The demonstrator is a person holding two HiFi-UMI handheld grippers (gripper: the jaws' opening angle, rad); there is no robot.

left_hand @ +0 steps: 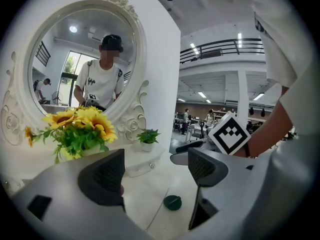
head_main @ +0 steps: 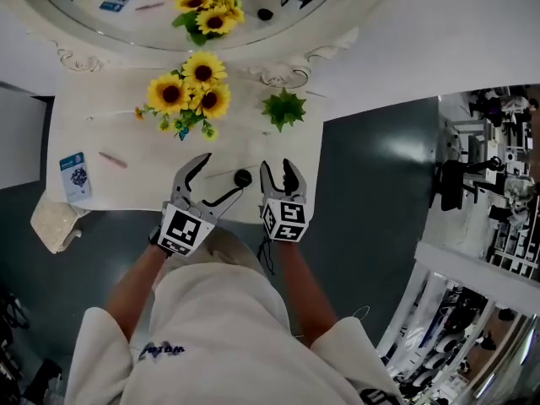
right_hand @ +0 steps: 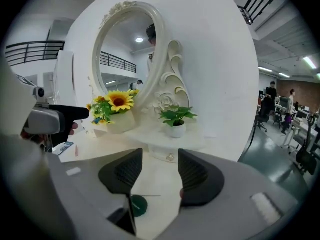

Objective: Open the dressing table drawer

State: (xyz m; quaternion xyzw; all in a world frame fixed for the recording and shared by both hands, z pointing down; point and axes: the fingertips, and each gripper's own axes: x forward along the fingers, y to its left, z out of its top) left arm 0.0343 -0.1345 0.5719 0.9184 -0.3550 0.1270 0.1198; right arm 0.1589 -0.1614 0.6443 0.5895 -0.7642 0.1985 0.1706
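Small drawer [right_hand: 162,155] below plant [right_hand: 176,118] lies straight ahead of right claw [right_hand: 160,151], knob [right_hand: 170,157] facing it. Left claw [left_hand: 156,156] seemingly farther off. Both claws open, empty.

table: glossy dressing table top [head_main: 278,154], plain white
flowers: sunflower bunch [head_main: 187,94], bright yellow petals, dark brown middles, green leaves
plant: spiky little potted plant [head_main: 283,108], all green
lid: small round lid [left_hand: 172,202], dark green
cubes: marker cube [head_main: 283,220], lower middle of the frame, black squares on white
floor: smooth floor [head_main: 371,167], dark grey-blue
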